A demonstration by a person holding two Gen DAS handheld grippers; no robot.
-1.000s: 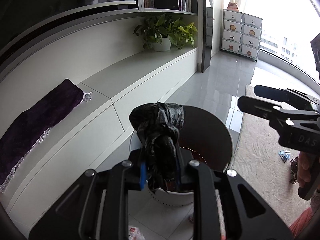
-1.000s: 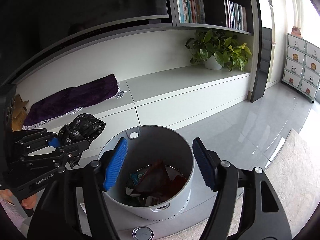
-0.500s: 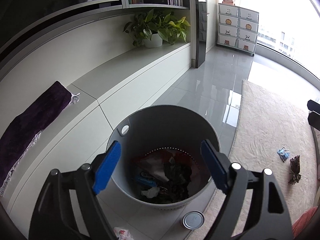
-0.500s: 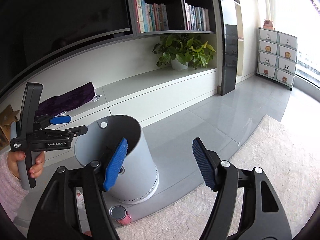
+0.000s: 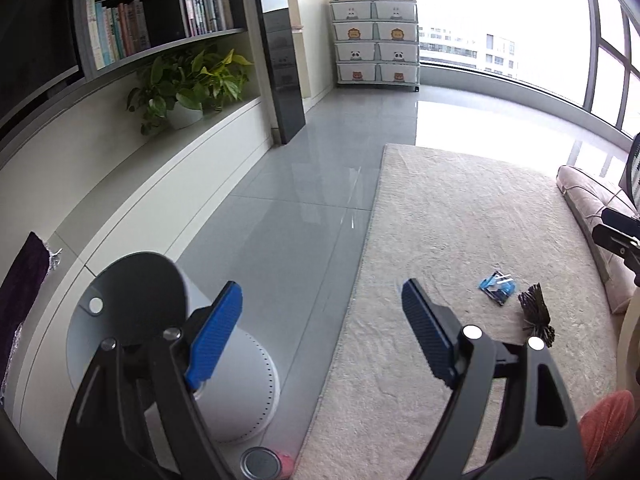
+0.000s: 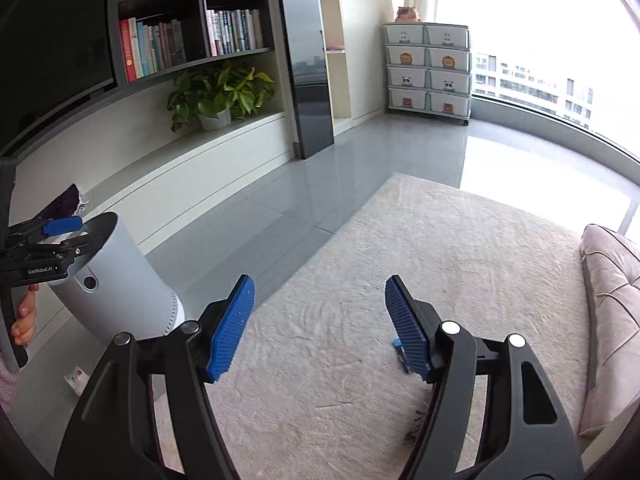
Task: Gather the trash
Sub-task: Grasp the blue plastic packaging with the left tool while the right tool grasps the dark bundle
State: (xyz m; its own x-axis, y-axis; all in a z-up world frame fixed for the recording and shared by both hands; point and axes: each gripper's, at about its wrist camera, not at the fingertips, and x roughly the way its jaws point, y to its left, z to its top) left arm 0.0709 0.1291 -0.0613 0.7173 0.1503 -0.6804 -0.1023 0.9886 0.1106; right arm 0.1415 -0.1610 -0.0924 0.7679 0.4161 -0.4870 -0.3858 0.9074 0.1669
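Observation:
The grey trash bin [image 5: 244, 384] stands on the tiled floor at lower left, behind my left gripper [image 5: 320, 286], which is open and holds nothing. On the beige carpet [image 5: 460, 220] lie a blue wrapper [image 5: 497, 286] and a black bristly scrap [image 5: 536, 314], ahead and to the right of it. My right gripper [image 6: 320, 280] hangs open and empty over the carpet. Its right finger hides most of the blue wrapper [image 6: 398, 342]. In the right wrist view the bin [image 6: 116, 280] is at the left with the left gripper [image 6: 80, 231] beside its rim.
A can [image 5: 260, 462] lies on the floor by the bin's base. A small white wrapper [image 6: 76, 376] sits near the bin. A pink cushion [image 6: 612, 300] borders the carpet on the right. A low white cabinet [image 5: 168, 168] with a potted plant [image 5: 188, 84] runs along the left wall.
The left gripper let go of the black bag over the bin and opened. Both grippers swung right, away from the bin and toward the carpet.

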